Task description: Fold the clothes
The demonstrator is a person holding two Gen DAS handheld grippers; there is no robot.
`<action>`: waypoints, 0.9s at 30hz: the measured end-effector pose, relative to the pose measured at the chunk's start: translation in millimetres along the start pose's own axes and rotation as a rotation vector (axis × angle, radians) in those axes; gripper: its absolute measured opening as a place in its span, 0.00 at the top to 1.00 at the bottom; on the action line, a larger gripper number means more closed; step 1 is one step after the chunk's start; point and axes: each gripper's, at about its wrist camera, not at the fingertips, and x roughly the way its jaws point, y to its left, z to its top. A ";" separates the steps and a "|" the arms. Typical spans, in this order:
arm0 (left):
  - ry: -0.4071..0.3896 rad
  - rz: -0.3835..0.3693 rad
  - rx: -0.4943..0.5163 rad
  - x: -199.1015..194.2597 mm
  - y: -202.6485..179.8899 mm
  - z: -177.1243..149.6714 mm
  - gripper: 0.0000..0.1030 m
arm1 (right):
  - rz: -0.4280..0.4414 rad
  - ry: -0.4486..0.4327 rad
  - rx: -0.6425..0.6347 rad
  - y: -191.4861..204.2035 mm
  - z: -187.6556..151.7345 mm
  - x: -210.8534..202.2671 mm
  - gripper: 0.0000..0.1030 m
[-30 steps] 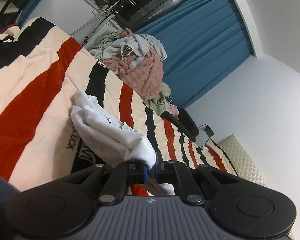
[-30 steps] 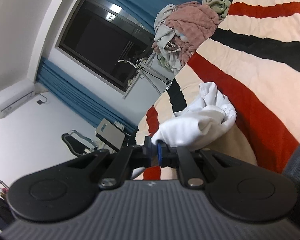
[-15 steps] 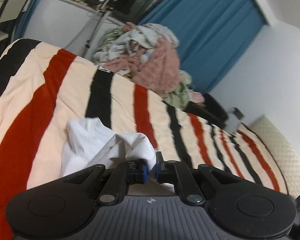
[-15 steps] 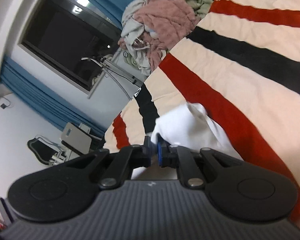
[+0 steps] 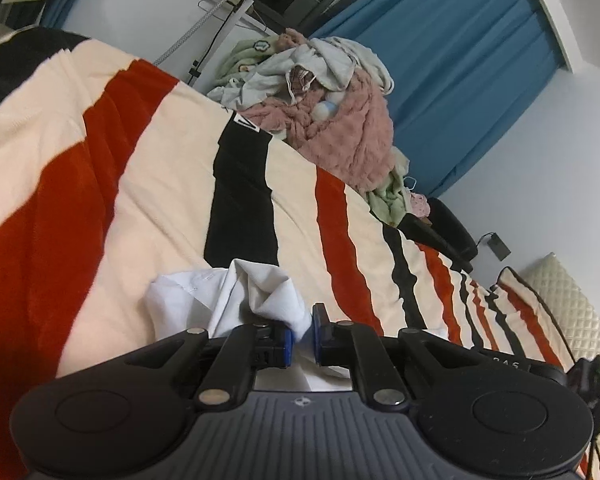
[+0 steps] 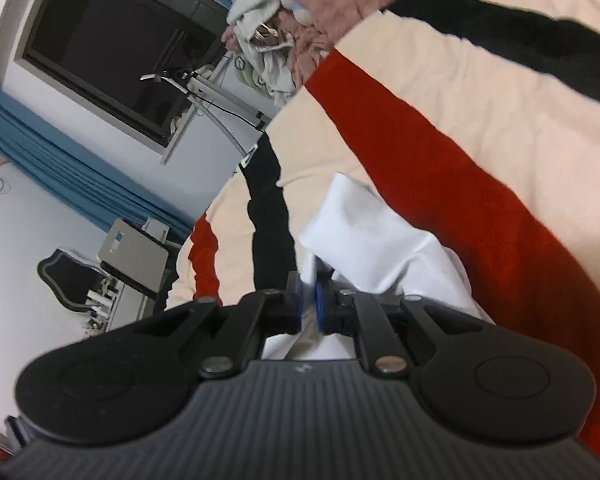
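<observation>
White garment (image 5: pixel 260 296) pinched in both jaws

A bed covered by a cream blanket (image 5: pixel 172 208) with red and black stripes. Blue curtains (image 5: pixel 452 80) hang beside a dark window (image 6: pixel 112 44) in pale walls (image 5: pixel 560 168). A quilted cream headboard (image 5: pixel 572 312) stands at one end; a desk chair (image 6: pixel 66 280) sits nearby.

Left gripper (image 5: pixel 301 336) low and level, blue-padded fingers (image 5: pixel 286 338) nearly together, pinching white garment (image 5: pixel 260 300) between tips. Right gripper (image 6: pixel 308 307) rolled sideways, fingers (image 6: pixel 322 308) clamped narrow on same white garment (image 6: pixel 364 232), cloth bunched just ahead of tips.
</observation>
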 end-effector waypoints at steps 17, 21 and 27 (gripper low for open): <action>-0.054 -0.029 0.150 -5.7 -15.2 -14.0 0.10 | 0.090 0.026 -0.102 21.1 -15.6 -16.2 0.18; -0.009 0.068 0.242 5.2 -21.7 -24.3 0.10 | -0.046 -0.006 -0.318 32.8 -27.0 -9.3 0.33; 0.112 0.222 0.348 33.5 -21.0 -39.3 0.10 | -0.292 -0.011 -0.612 30.2 -43.9 36.4 0.60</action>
